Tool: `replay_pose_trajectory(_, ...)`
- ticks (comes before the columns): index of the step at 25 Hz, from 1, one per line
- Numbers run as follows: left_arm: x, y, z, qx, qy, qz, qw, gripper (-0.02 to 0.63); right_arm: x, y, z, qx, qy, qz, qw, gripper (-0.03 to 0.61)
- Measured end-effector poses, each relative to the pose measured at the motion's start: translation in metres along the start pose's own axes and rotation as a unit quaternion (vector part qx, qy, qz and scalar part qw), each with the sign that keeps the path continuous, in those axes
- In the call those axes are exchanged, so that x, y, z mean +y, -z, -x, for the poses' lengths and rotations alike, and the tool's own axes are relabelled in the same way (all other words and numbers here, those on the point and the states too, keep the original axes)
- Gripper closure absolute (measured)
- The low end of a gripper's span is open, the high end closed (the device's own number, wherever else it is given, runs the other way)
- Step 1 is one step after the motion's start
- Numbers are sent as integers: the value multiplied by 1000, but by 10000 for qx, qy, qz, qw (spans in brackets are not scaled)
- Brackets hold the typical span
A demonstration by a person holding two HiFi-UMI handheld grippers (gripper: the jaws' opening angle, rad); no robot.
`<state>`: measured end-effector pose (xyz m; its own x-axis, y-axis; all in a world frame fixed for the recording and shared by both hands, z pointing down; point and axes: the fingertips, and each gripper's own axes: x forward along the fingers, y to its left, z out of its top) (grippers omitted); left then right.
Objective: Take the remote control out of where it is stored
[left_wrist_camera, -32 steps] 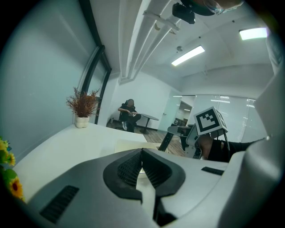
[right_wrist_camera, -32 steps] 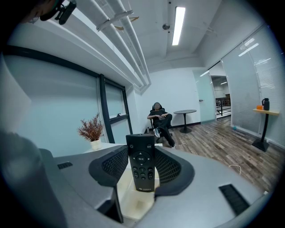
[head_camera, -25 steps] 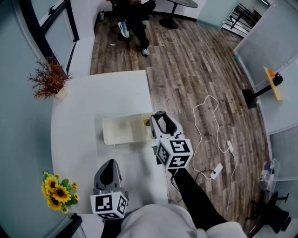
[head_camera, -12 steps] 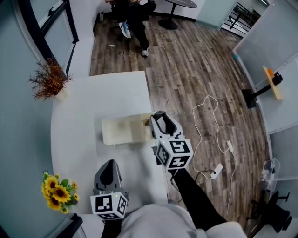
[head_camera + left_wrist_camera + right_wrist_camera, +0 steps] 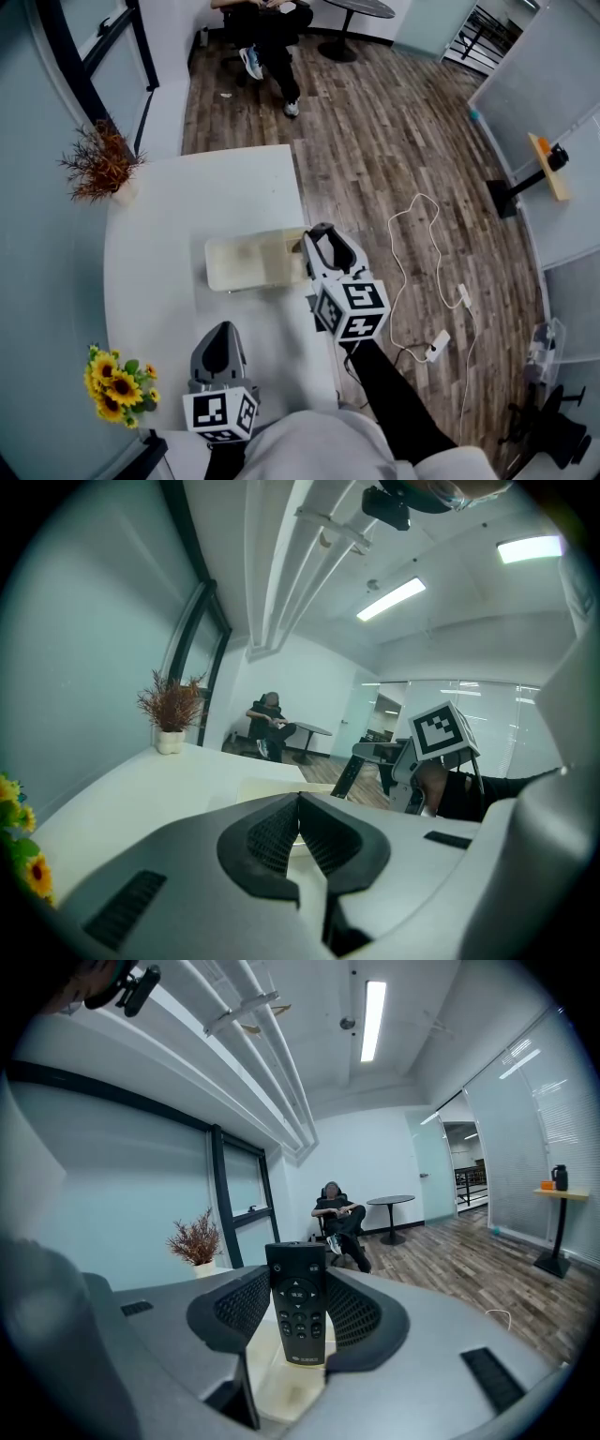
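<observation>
The right gripper (image 5: 322, 241) grasped the upright remote control (image 5: 297, 1305) at the cream tray's (image 5: 234, 269) 3 o'clock edge, while the left gripper (image 5: 298, 805), jaws pressed together on nothing, hovered at its 6 o'clock.

Head view steeply down over table (image 5: 187, 206); both gripper views low, facing seated person (image 5: 267, 726); left sees right gripper (image 5: 361, 761)

Seated person (image 5: 269, 36) — cut off (top edge), head view.

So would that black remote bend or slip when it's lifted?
Probably stiff: the remote stands straight, unbent, between the jaws of the right gripper. Likely light, being slim. Its smooth black face could slip, though the ribbed pads should help.
</observation>
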<state>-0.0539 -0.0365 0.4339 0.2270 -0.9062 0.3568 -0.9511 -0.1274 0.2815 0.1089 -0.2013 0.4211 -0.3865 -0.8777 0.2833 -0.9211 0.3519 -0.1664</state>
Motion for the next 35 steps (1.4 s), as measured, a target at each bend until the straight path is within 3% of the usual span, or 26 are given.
replay_pose_trajectory(35,-23,-5,25,-233,19,-150,9996,604,14,-25,37,-289,-265,137,9991,394)
